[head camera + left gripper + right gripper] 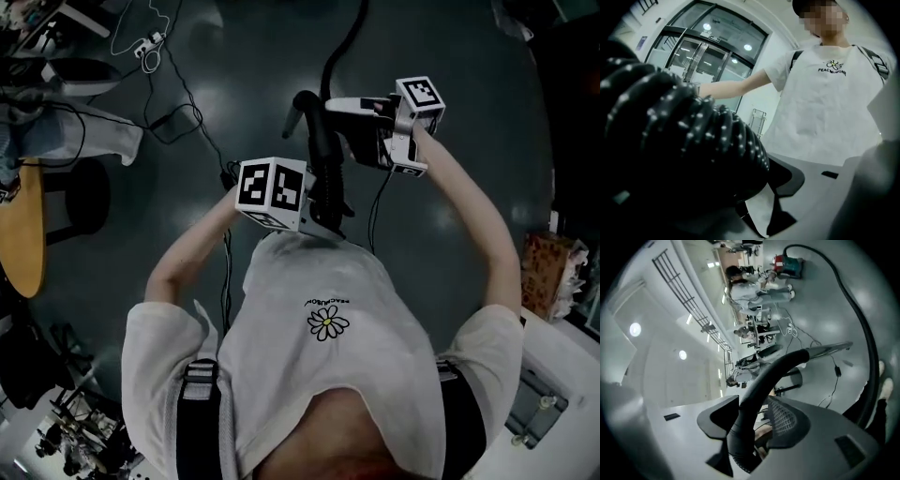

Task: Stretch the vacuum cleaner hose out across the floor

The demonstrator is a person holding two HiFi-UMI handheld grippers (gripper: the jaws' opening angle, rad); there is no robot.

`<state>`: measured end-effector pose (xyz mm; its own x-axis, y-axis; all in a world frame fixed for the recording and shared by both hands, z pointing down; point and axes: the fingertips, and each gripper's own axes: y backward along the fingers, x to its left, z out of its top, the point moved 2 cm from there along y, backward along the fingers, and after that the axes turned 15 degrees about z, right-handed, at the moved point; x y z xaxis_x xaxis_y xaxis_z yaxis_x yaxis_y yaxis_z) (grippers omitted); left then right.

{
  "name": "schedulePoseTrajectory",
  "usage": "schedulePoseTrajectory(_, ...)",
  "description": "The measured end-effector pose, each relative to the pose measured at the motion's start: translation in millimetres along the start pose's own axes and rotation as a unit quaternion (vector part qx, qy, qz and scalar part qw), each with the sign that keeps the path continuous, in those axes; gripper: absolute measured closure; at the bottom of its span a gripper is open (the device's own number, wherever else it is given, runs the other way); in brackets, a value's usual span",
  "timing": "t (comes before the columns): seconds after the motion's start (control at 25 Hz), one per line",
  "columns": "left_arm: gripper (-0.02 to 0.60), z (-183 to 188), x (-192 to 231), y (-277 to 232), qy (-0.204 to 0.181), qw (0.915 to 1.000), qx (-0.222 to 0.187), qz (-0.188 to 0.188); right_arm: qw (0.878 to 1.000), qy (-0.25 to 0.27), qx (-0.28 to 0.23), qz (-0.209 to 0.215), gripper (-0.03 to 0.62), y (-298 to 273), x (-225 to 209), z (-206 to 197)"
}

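The person holds the hose (323, 155) up in front of the chest with both tools. The right gripper (752, 423) has its jaws pinched on the smooth curved end of the hose. The left gripper (319, 204) looks clamped on the ribbed part just below it, since the ribs fill the space beside its one visible jaw. From the hands the hose runs out over the floor (253, 56) to the vacuum cleaner (790, 266), well away.

The likely trouble is that a pull rolls the vacuum cleaner along instead of straightening the hose, or that the smooth tube slides through the right jaws. The loose cables (187, 103) ahead on the left could catch a dragged loop.

Room is best straight ahead and toward the right front, where the floor lies bare. The table (21, 234) and stool (86, 197) hem in the left side, and a box (553, 272) the right
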<state>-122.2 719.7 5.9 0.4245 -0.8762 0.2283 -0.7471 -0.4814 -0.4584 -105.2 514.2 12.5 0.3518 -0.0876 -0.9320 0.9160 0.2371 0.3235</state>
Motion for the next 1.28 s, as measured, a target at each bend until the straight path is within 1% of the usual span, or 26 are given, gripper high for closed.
schedulePoseTrajectory(0.08, 0.408, 7.6, -2.3, -5.4, 0.003, 0.9999, -0.015, 0.002, 0.999, -0.044, 0.011, 0.008, 0.416, -3.5, -9.3, -7.7)
schedulePoseTrajectory(0.16, 0.408, 12.7, -3.5, -5.3, 0.022, 0.9993, -0.029, -0.003, 0.997, -0.076, 0.007, 0.022, 0.416, -5.6, -16.3, -10.1)
schedulePoseTrajectory(0.24, 0.41, 6.6, -7.4, -0.4, 0.037, 0.9989, -0.025, -0.014, 0.994, -0.105, 0.007, 0.025, 0.416, -9.7, -28.9, -10.5)
schedulePoseTrajectory(0.32, 0.41, -8.1, -13.0, 5.4, 0.042, 0.9988, -0.01, -0.025, 0.991, -0.132, 0.015, 0.011, 0.416, -19.3, -44.5, -11.7)
schedulePoseTrajectory(0.44, 0.41, -20.7, -15.0, 7.9, 0.041, 0.9988, 0.008, -0.026, 0.987, -0.155, 0.023, -0.037, 0.416, -33.0, -55.7, -11.3)
schedulePoseTrajectory(0.48, 0.41, -21.1, -13.0, 8.4, 0.038, 0.999, 0.011, -0.02, 0.986, -0.155, 0.025, -0.046, 0.416, -37.0, -55.0, -9.4)
schedulePoseTrajectory(0.52, 0.41, -20.7, -9.9, 9.5, 0.034, 0.9992, 0.013, -0.013, 0.987, -0.154, 0.025, -0.047, 0.416, -41.1, -53.2, -7.0)
schedulePoseTrajectory(0.68, 0.41, -20.1, 3.7, 15.9, 0.02, 0.9996, 0.018, 0.013, 0.988, -0.15, 0.018, -0.012, 0.401, -58.8, -47.3, 3.6)
schedulePoseTrajectory(0.72, 0.41, -21.1, 5.4, 17.2, 0.019, 0.9995, 0.021, 0.012, 0.989, -0.148, 0.02, -0.012, 0.399, -63.3, -47.3, 5.8)
schedulePoseTrajectory(0.84, 0.41, -26.2, 9.0, 17.4, 0.017, 0.9992, 0.038, 0.0, 0.99, -0.133, 0.044, -0.031, 0.399, -76.9, -49.8, 9.4)
schedulePoseTrajectory(0.88, 0.41, -26.2, 13.3, 16.3, 0.02, 0.9992, 0.035, 0.006, 0.991, -0.122, 0.043, -0.033, 0.399, -81.3, -49.4, 11.1)
schedulePoseTrajectory(0.92, 0.409, -24.4, 20.6, 15.4, 0.028, 0.9992, 0.023, 0.019, 0.993, -0.109, 0.031, -0.032, 0.399, -84.7, -48.0, 14.8)
schedulePoseTrajectory(1.0, 0.408, -17.1, 39.4, 15.7, 0.058, 0.9964, -0.021, 0.058, 0.997, -0.079, -0.005, -0.025, 0.399, -87.5, -41.8, 28.1)
schedulePoseTrajectory(1.08, 0.408, -11.9, 55.0, 18.2, 0.096, 0.9878, -0.072, 0.099, 0.999, -0.034, -0.027, -0.018, 0.398, -86.0, -30.8, 41.7)
schedulePoseTrajectory(1.12, 0.408, -11.9, 60.9, 21.0, 0.123, 0.9805, -0.099, 0.117, 0.999, -0.005, -0.032, -0.014, 0.398, -84.4, -23.0, 46.3)
schedulePoseTrajectory(1.16, 0.408, -13.8, 66.1, 26.3, 0.158, 0.9698, -0.129, 0.134, 0.999, 0.028, -0.035, -0.008, 0.398, -82.7, -13.4, 49.4)
schedulePoseTrajectory(1.2, 0.408, -17.3, 71.6, 35.2, 0.199, 0.9541, -0.166, 0.149, 0.997, 0.063, -0.038, -0.001, 0.399, -80.8, -1.8, 51.2)
schedulePoseTrajectory(1.28, 0.408, -27.0, 81.8, 60.5, 0.282, 0.9105, -0.247, 0.173, 0.989, 0.139, -0.038, 0.014, 0.399, -75.8, 26.2, 50.9)
